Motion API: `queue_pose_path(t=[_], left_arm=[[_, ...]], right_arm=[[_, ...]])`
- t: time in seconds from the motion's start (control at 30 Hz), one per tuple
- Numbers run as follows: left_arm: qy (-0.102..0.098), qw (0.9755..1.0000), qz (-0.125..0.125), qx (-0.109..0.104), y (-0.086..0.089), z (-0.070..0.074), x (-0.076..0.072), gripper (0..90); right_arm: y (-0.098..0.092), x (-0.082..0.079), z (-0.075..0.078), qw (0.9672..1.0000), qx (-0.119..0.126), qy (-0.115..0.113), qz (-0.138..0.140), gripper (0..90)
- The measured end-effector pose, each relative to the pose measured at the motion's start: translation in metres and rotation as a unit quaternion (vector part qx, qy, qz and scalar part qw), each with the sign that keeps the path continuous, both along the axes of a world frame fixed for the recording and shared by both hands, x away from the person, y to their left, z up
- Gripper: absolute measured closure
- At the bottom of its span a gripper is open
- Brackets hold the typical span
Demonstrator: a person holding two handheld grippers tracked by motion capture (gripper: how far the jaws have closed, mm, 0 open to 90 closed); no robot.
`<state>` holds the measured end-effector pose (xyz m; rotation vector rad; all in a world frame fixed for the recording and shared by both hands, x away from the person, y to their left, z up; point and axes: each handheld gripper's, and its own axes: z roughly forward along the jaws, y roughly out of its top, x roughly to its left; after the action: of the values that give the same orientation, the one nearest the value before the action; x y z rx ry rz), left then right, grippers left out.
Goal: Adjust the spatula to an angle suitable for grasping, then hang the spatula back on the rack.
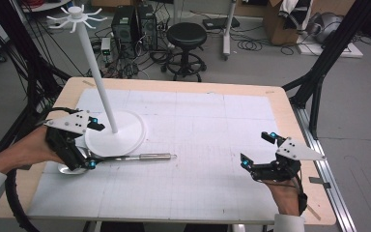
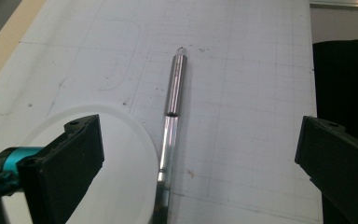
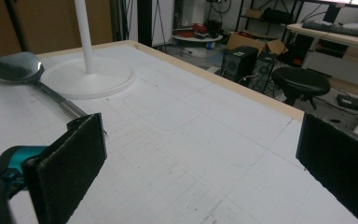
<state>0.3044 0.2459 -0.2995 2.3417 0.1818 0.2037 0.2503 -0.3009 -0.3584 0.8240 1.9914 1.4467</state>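
Observation:
A long metal spoon [image 1: 145,156] lies on the white grid mat [image 1: 198,135], its handle pointing right and its bowl [image 3: 16,67] at the left. A white stand [image 1: 121,135] with a round base, a tall pole and a ring of hooks on top stands just behind it. My left gripper [image 1: 94,144] hovers open over the spoon's bowl end. In the left gripper view the spoon's handle [image 2: 175,88] runs up between the spread jaws of the left gripper [image 2: 198,140], beside the stand's base [image 2: 121,163]. My right gripper [image 1: 257,149] is open and empty at the right of the mat, facing the stand [image 3: 88,77].
The wooden table's edge [image 1: 290,121] borders the mat. On the floor behind the table are a black stool [image 1: 187,36], computer towers [image 1: 133,24] and cables. Black frame legs [image 1: 319,72] rise at the right. The mat between the two grippers is bare.

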Motion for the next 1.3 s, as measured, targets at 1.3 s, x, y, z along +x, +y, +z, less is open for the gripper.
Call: queue_pose_path(t=[1.3], left_arm=[[-0.006, 0.9989, -0.033, 0.032, -0.068, -0.032, 0.029, 1.7]], right_arm=[[0.005, -0.001, 0.007, 0.9998, 0.0, -0.012, 0.017, 0.8]])
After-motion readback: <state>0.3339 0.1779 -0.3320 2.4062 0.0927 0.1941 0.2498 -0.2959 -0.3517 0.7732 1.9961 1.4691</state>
